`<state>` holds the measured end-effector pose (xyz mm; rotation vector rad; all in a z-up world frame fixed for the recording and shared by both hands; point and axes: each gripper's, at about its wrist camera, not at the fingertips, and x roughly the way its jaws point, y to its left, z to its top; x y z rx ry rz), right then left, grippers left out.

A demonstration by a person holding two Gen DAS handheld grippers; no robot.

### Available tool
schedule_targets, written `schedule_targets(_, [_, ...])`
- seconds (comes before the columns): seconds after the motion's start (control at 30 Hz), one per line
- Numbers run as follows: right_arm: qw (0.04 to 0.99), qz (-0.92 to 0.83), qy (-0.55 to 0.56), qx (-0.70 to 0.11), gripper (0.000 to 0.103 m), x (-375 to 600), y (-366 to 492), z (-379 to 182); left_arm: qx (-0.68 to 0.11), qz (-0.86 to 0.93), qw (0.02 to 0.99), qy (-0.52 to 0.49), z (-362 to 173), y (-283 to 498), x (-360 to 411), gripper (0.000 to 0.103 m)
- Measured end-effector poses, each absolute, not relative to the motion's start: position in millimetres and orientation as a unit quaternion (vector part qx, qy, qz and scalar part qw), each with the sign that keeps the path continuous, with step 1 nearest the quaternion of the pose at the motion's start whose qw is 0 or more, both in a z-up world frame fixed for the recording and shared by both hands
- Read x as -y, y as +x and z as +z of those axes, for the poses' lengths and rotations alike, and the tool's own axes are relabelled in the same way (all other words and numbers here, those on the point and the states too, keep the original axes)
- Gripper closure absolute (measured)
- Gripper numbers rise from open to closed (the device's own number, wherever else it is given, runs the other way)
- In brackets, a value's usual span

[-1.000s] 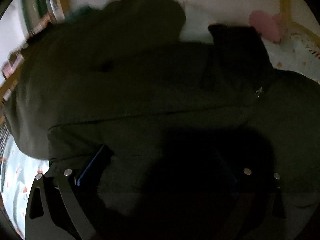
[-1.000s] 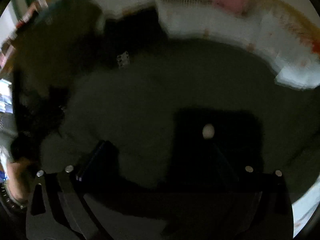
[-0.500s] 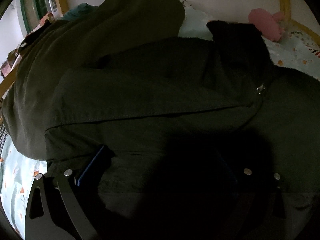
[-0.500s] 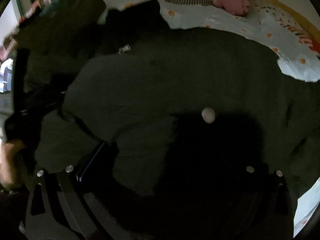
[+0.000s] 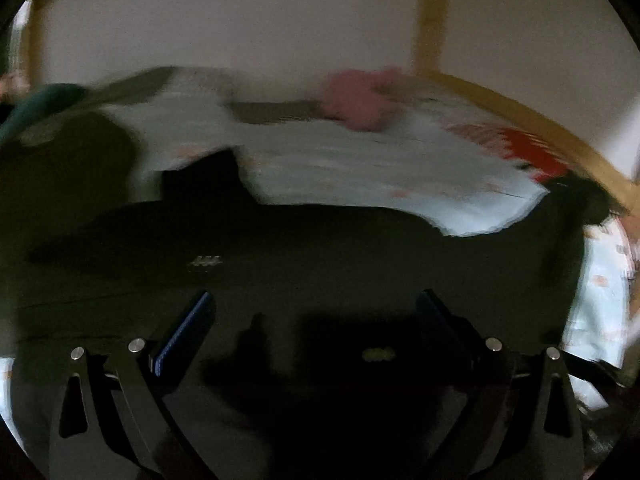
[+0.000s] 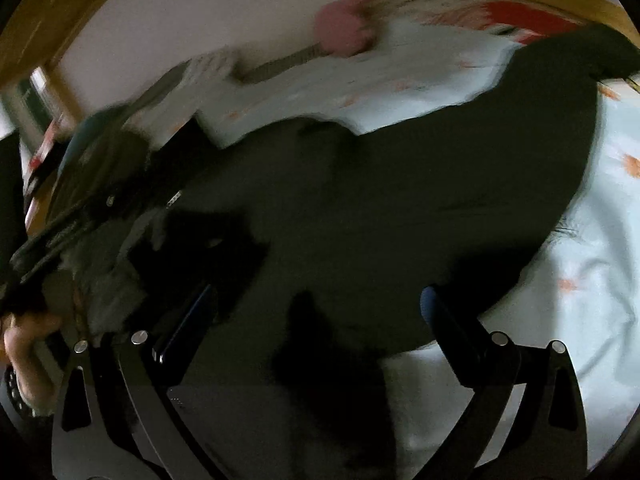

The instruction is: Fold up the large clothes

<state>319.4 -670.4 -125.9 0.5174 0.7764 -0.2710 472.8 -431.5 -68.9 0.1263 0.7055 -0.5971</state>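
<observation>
Dark olive jacket (image 6: 400,200) spread flat across the pale floral bedsheet (image 6: 592,288)

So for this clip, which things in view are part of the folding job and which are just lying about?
Part of the job:
dark green jacket
left gripper, open
right gripper, open

Just lying about:
pink plush toy
floral bedsheet
wooden bed frame

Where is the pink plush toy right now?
The pink plush toy lies at the far edge of the bed against the wall, right of centre in the left wrist view, on the pale floral sheet beyond the dark coat.
</observation>
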Motion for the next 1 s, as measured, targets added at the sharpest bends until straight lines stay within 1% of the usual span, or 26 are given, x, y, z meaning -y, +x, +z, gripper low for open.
schedule_targets(0.1, [0.877,-0.180,0.279,-0.347,0.003,719.0,290.2,-125.8,-0.355,-0.368,0.857,0.062,-75.9,446.0,487.4,0.005])
schedule_targets(0.27, [0.870,-0.215,0.325,-0.301,0.003,776.7,247.8,-124.2,-0.380,-0.452,0.802,0.091,-111.5,402.7,572.0,0.005])
schedule_targets(0.33, [0.874,-0.201,0.345,-0.277,0.003,794.7,238.7,-125.1,-0.397,-0.451,0.789,0.129,-138.6,394.1,601.3,0.005])
schedule_targets(0.4, [0.892,-0.156,0.352,-0.237,0.003,803.3,240.6,-125.3,-0.433,-0.421,0.775,0.188,-171.6,395.2,622.3,0.005])
schedule_targets(0.47, [0.891,-0.159,0.343,-0.251,0.003,811.3,253.1,-128.1,-0.420,-0.410,0.785,0.200,-179.3,393.1,622.8,0.005])
schedule_targets(0.57, [0.884,-0.166,0.339,-0.276,0.003,832.5,297.8,-137.3,-0.416,-0.415,0.786,0.193,-180.0,390.5,618.4,0.005])
schedule_targets(0.63, [0.882,-0.195,0.317,-0.288,0.003,842.9,322.2,-133.2,-0.415,-0.418,0.786,0.190,-181.4,389.2,615.0,0.005])
schedule_targets(0.67, [0.888,-0.190,0.313,-0.279,0.003,846.2,329.2,-129.2,-0.414,-0.419,0.786,0.190,-181.5,388.0,613.9,0.005])
schedule_targets(0.73, [0.891,-0.193,0.320,-0.258,0.015,858.3,342.8,-121.6,-0.412,-0.420,0.785,0.191,-179.3,385.6,609.7,0.005])
schedule_targets(0.77, [0.889,-0.194,0.330,-0.250,0.029,865.7,346.0,-119.4,-0.412,-0.423,0.785,0.187,-179.3,384.8,607.7,0.005])
schedule_targets(0.8, [0.881,-0.203,0.348,-0.248,0.045,877.0,351.8,-120.8,-0.413,-0.423,0.785,0.186,-179.9,385.2,607.5,0.005])
schedule_targets(0.87, [0.866,-0.208,0.384,-0.245,0.070,893.9,352.1,-126.2,-0.413,-0.423,0.785,0.187,-179.7,388.3,611.6,0.005])
schedule_targets(0.9, [0.865,-0.200,0.393,-0.241,0.077,897.3,349.4,-128.0,-0.412,-0.424,0.785,0.186,-179.3,388.0,611.1,0.005])
schedule_targets(0.93, [0.870,-0.197,0.383,-0.240,0.080,895.9,349.9,-127.2,-0.413,-0.425,0.784,0.184,-178.4,390.2,609.9,0.005])
schedule_targets(0.97, [0.880,-0.205,0.350,-0.246,0.083,888.6,351.9,-121.5,-0.413,-0.431,0.783,0.175,-175.9,390.7,607.5,0.005])
schedule_targets(1.0, [0.892,-0.219,0.304,-0.251,0.084,877.6,354.3,-111.6,-0.413,-0.437,0.783,0.159,-172.0,391.9,602.8,0.006])
